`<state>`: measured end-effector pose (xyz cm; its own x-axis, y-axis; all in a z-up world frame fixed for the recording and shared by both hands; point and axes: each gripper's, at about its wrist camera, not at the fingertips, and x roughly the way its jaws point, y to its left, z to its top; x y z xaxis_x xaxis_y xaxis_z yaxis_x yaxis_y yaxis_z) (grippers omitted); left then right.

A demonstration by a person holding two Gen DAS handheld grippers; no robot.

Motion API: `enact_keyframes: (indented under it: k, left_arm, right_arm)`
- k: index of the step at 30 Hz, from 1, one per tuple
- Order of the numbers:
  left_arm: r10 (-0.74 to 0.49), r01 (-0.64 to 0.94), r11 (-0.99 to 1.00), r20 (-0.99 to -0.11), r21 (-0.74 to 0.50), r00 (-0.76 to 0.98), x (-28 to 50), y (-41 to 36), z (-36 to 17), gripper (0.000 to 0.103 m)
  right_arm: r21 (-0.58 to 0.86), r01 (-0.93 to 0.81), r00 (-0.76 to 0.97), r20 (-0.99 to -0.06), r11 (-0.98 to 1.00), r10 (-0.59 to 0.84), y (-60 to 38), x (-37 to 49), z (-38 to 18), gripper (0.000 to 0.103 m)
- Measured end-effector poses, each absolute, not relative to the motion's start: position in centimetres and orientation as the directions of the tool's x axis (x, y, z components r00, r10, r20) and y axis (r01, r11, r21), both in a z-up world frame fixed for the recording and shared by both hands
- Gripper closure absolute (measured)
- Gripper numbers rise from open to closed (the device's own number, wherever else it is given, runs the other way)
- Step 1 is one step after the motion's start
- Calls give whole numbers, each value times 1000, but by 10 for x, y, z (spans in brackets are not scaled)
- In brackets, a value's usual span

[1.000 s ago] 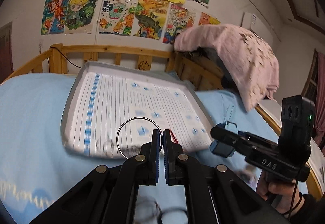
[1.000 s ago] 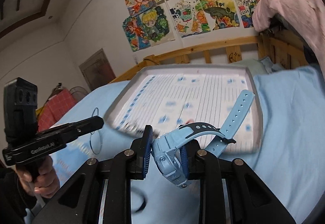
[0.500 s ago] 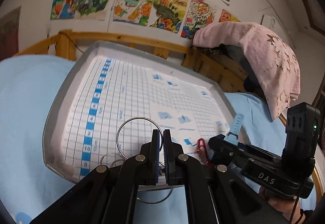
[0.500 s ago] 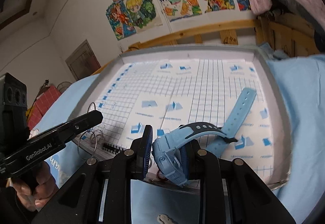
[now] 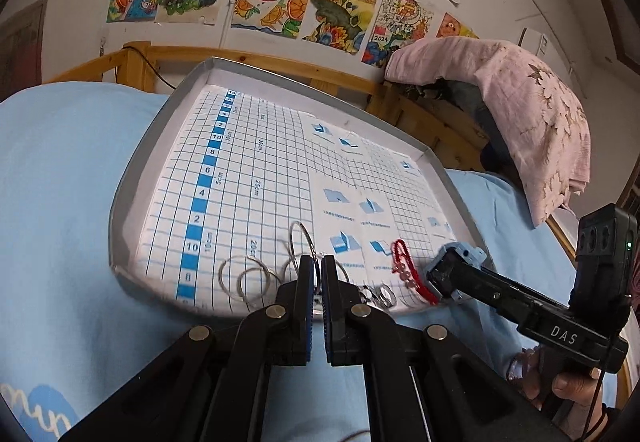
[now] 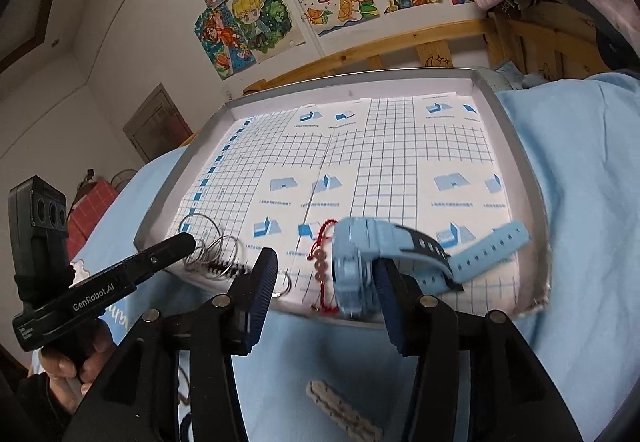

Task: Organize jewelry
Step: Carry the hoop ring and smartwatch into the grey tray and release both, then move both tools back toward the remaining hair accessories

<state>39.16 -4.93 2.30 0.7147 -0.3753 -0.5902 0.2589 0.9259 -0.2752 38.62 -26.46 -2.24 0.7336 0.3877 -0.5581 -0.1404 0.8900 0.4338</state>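
A shallow grey tray lined with blue grid paper lies on a blue bedsheet; it also shows in the right wrist view. My left gripper is shut on a thin silver bangle at the tray's near edge. Other silver rings and a red string bracelet lie there. My right gripper has its jaws wide apart. A light blue watch rests on the tray against the right finger, its strap stretched to the right.
A wooden bed rail and a wall of drawings stand behind the tray. A pink cloth hangs over furniture at the right. A grey chain-like band lies on the sheet in front of the tray.
Both grippers moved forward and down to the tray's near edge. The right gripper opened and the blue watch now rests on the tray. The left gripper stayed shut on the bangle.
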Motion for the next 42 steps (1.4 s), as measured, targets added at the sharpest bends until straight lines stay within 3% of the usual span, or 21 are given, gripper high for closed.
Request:
enact_keyframes:
  k: [3,4,6,8,9,12,14,16,19,24,32,42]
  left_arm:
    - [-375,275,927,-586,-256,718,379,-51,23,97]
    - [-374,280,927,-581,-248,723,375,-51,24,91]
    - [-366,282,930,-561,-234,743,363,-51,28,72]
    - [-361,276,932,-538,-235,762,352,-49,32,33]
    - [-353,271,935,-516,-230,781,344,-48,36,28]
    - [-344,274,938,-486,-212,803,326,-46,45,26]
    - [-330,269,943,-464,-195,822,307,-44,53,13]
    - [-307,258,951,-428,-169,850,287,-42,59,5]
    - [-270,234,962,-369,-141,889,254,-38,66,1]
    - [-218,194,975,-285,-108,933,197,-28,74,0]
    - [-146,129,988,-230,-87,962,130,-15,73,0]
    - [-110,101,993,-213,-53,971,65,-5,46,0]
  right_arm:
    - [435,-136,745,-547,890,382,-269,377,-22,50]
    - [428,-137,754,-540,893,374,-271,372,-21,50]
    - [411,-139,769,-529,901,360,-274,362,-17,49]
    - [397,-138,789,-509,908,343,-276,350,-13,46]
    - [391,-138,797,-501,910,337,-278,345,-11,42]
    - [354,-139,829,-468,925,304,-279,323,0,37]
    - [333,-138,846,-450,933,286,-280,310,8,33]
    - [312,-140,868,-418,940,268,-280,292,17,23]
    - [277,-146,900,-360,950,244,-280,262,31,8]
    - [207,-146,946,-258,967,198,-276,200,47,2]
    - [143,-122,974,-174,982,146,-268,117,56,2]
    - [144,-84,977,-182,986,109,-257,50,38,2]
